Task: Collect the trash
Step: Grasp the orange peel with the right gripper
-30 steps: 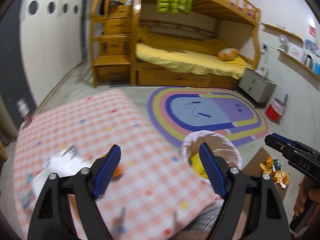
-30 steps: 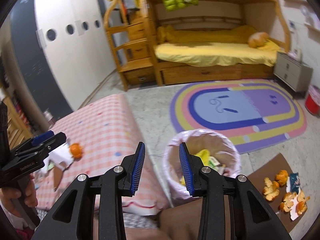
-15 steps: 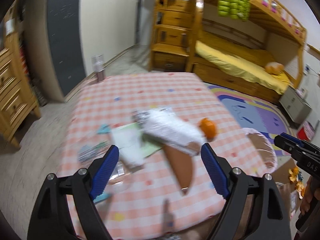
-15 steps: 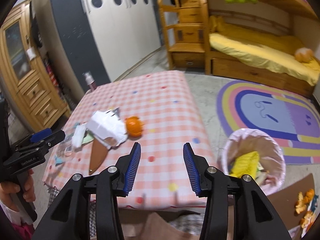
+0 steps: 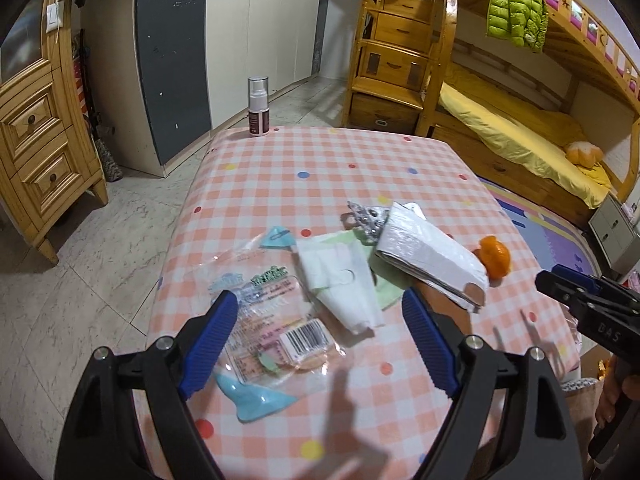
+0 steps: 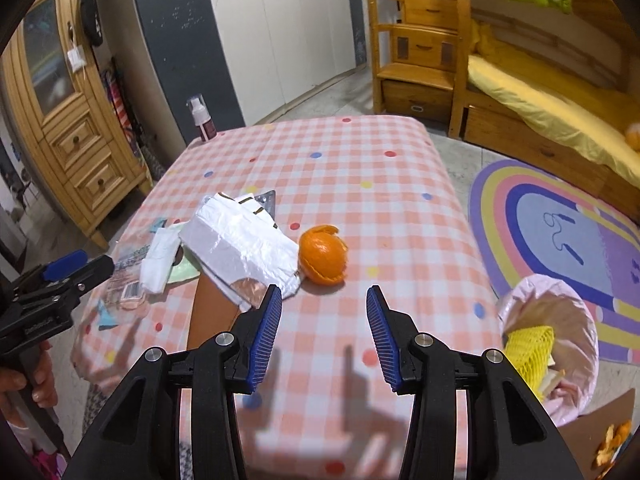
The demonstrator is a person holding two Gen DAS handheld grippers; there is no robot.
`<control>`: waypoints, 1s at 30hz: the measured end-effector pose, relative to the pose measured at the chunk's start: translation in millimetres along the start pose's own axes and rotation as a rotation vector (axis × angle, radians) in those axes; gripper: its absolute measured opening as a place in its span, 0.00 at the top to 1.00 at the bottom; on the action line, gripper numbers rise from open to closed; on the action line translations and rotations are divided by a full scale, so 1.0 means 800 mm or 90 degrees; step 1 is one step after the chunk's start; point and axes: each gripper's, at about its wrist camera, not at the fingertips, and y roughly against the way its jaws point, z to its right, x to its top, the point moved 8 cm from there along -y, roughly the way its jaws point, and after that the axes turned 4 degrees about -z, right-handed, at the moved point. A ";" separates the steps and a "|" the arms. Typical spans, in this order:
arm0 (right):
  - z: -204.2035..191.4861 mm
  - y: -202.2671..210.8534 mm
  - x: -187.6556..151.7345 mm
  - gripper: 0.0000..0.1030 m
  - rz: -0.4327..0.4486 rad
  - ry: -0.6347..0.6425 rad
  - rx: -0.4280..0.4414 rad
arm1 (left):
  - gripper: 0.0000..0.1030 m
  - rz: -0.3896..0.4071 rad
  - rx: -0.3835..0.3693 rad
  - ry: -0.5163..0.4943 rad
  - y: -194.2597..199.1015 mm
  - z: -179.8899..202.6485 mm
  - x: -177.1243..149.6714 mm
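- Above the checkered counter (image 5: 360, 160), the left gripper (image 5: 316, 336) is held with jaws spread over a clear wrapper (image 5: 276, 332).
- The right gripper (image 6: 322, 336) is held empty, jaws spread, near the orange peel (image 6: 323, 254).

A child's bedroom in a home: a wooden bunk bed (image 5: 520, 92) with yellow bedding fills one wall, its drawer-fronted staircase (image 5: 394, 64) climbing to the upper bunk, where a green puffer jacket (image 5: 516, 4) hangs from the rail. A rainbow-striped rug (image 6: 560, 224) with a drawn face lies on the tiled floor beside it. White wardrobe doors (image 6: 304, 28) with round cut-outs and a wooden drawer cabinet (image 5: 36, 152) line the other walls, behind a low table (image 6: 360, 176) under pink gingham cloth.
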 end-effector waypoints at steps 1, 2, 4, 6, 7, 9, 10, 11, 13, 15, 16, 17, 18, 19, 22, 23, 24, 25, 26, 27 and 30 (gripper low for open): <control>-0.001 -0.007 0.003 0.56 -0.004 0.002 -0.001 | 0.20 0.000 0.003 0.000 -0.002 -0.002 0.001; -0.002 -0.012 0.005 0.56 -0.007 0.003 -0.001 | 0.20 0.000 0.005 0.001 -0.005 -0.004 0.002; -0.003 -0.027 0.012 0.55 -0.016 0.003 -0.003 | 0.20 -0.001 0.009 0.007 -0.011 -0.009 0.006; -0.005 -0.037 0.017 0.56 -0.021 0.004 -0.006 | 0.20 -0.005 0.010 0.012 -0.016 -0.012 0.007; -0.006 -0.043 0.020 0.55 -0.022 0.004 -0.007 | 0.20 -0.007 0.011 0.013 -0.018 -0.013 0.007; -0.006 -0.052 0.024 0.56 -0.028 0.003 -0.012 | 0.20 -0.010 0.007 0.012 -0.022 -0.012 0.007; -0.006 -0.057 0.026 0.55 -0.032 0.003 -0.014 | 0.20 -0.012 0.005 0.010 -0.022 -0.010 0.006; -0.006 -0.062 0.026 0.56 -0.035 0.003 -0.017 | 0.20 -0.014 0.002 0.005 -0.023 -0.006 0.005; -0.004 -0.072 0.025 0.59 -0.048 0.005 -0.028 | 0.20 -0.017 0.000 -0.001 -0.025 -0.003 0.002; -0.004 -0.073 0.021 0.67 -0.051 0.007 -0.020 | 0.20 -0.019 -0.001 -0.001 -0.025 -0.002 0.000; -0.007 -0.072 0.019 0.70 -0.053 0.020 -0.020 | 0.20 -0.020 -0.001 -0.001 -0.025 -0.001 -0.001; -0.009 -0.071 0.015 0.77 -0.060 0.025 -0.013 | 0.20 -0.020 0.000 -0.002 -0.024 -0.002 -0.001; -0.011 -0.070 0.012 0.77 -0.067 0.027 -0.005 | 0.20 -0.020 0.002 -0.002 -0.024 -0.002 -0.001; -0.016 -0.065 0.005 0.77 -0.071 0.032 0.005 | 0.20 -0.019 0.002 -0.002 -0.022 -0.003 -0.001; -0.033 -0.057 -0.010 0.78 -0.082 0.062 0.025 | 0.20 -0.016 0.001 -0.001 -0.018 -0.002 -0.002; -0.038 -0.055 -0.013 0.78 -0.087 0.068 0.033 | 0.20 -0.017 0.002 -0.002 -0.016 -0.001 -0.003; -0.044 -0.051 -0.018 0.78 -0.087 0.075 0.042 | 0.20 -0.017 0.001 -0.002 -0.014 0.000 -0.005; -0.047 -0.047 -0.017 0.78 -0.079 0.079 0.039 | 0.20 -0.016 0.001 -0.002 -0.012 0.000 -0.006; -0.045 -0.043 -0.014 0.78 -0.067 0.080 0.031 | 0.20 -0.016 0.001 -0.003 -0.011 0.000 -0.006; -0.042 -0.039 -0.010 0.78 -0.053 0.080 0.020 | 0.20 -0.015 0.002 -0.003 -0.009 0.000 -0.006; -0.021 -0.041 0.017 0.78 -0.025 0.049 0.003 | 0.20 -0.013 0.005 -0.001 -0.009 0.000 -0.005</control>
